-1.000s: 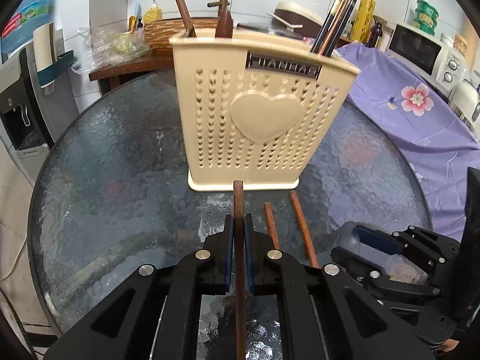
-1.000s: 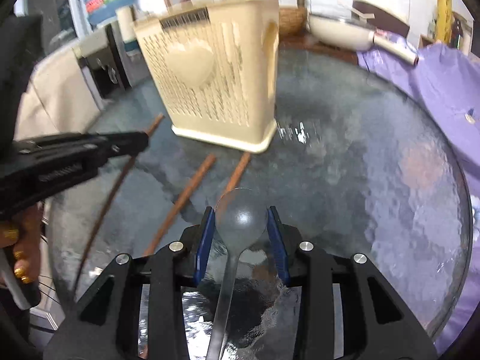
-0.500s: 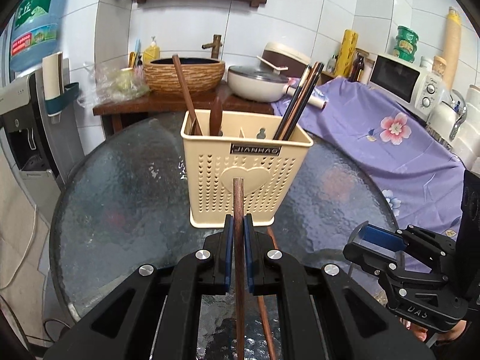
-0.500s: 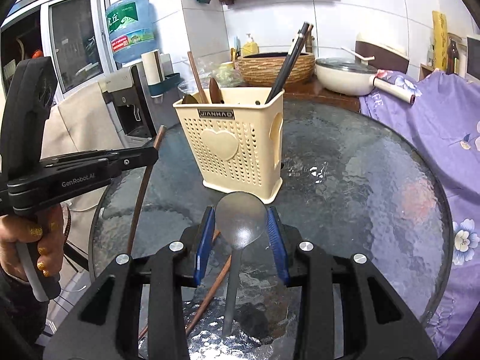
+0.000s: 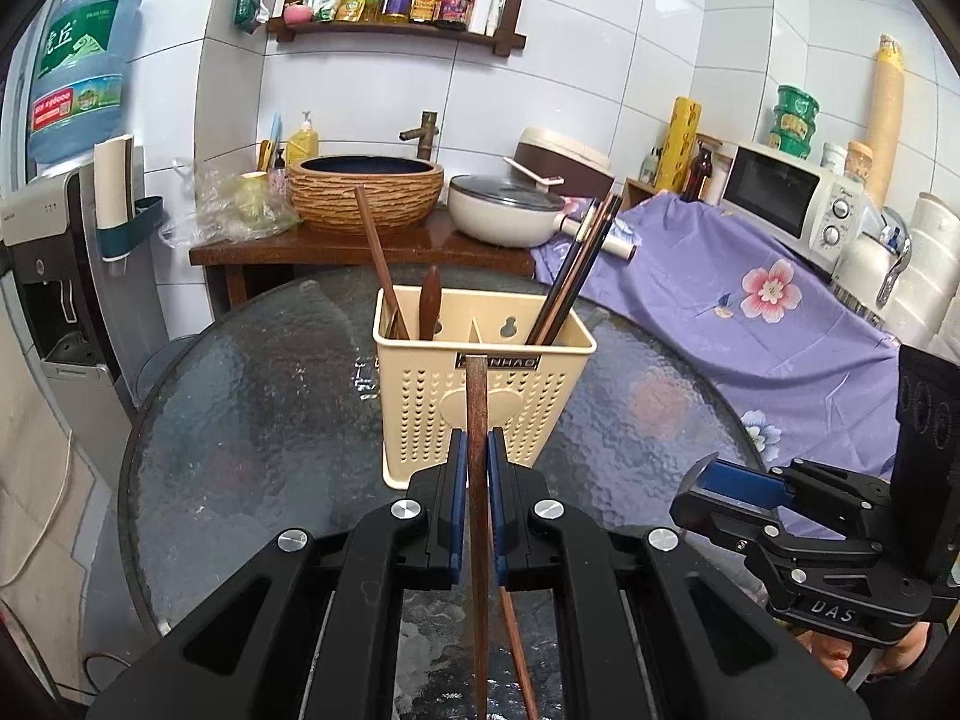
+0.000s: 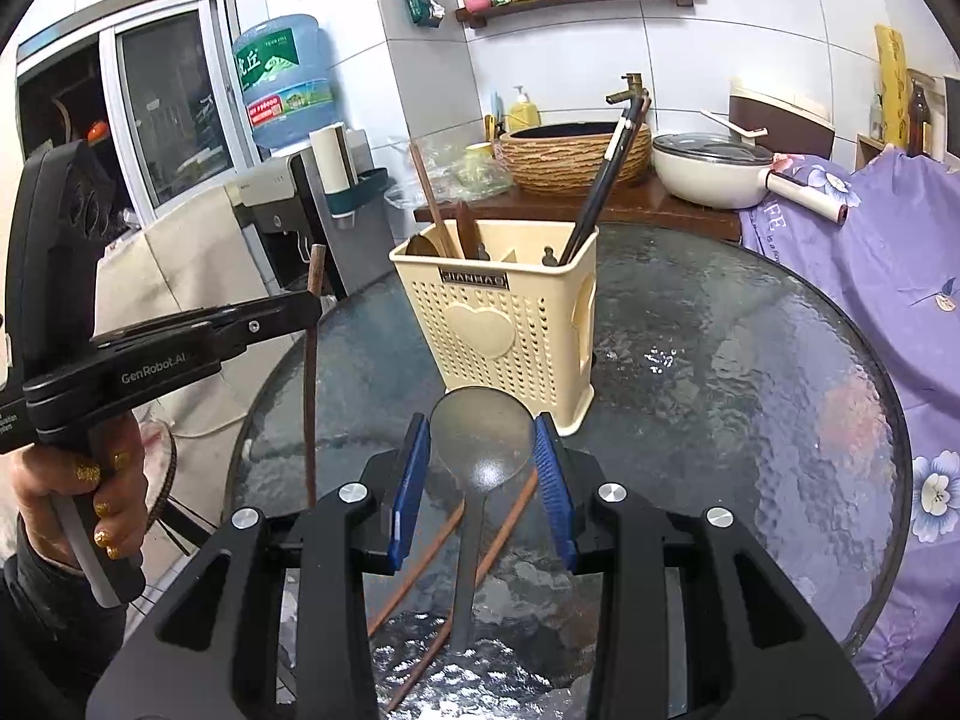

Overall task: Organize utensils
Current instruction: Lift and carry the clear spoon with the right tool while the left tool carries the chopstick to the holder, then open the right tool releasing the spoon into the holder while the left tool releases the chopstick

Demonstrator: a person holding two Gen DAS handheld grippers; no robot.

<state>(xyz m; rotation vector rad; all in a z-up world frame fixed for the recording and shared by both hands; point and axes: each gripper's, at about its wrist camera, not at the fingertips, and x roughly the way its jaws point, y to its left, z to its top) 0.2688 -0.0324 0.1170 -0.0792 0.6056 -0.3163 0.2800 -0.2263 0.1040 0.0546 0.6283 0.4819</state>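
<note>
A cream perforated utensil holder (image 5: 483, 387) (image 6: 510, 312) stands on the round glass table (image 5: 240, 432) (image 6: 750, 372), with chopsticks and a wooden spoon inside. My left gripper (image 5: 477, 450) (image 6: 309, 315) is shut on a brown wooden chopstick (image 5: 477, 414) (image 6: 310, 396), held above the table in front of the holder. My right gripper (image 6: 482, 450) (image 5: 720, 483) is shut on the bowl of a grey metal spoon (image 6: 482, 438), its handle hanging down. Two more brown chopsticks (image 6: 468, 546) lie on the glass below.
Behind the table a wooden stand holds a woven basin (image 5: 366, 192) and a white pan (image 5: 504, 219). A purple flowered cloth (image 5: 750, 312) covers the counter at right, with a microwave (image 5: 792, 204). A water dispenser (image 5: 54, 252) stands at left.
Both grippers have risen with their utensils and tilted up; the holder looks smaller and farther, and the wall shelf has come into view. Neither grip has changed.
</note>
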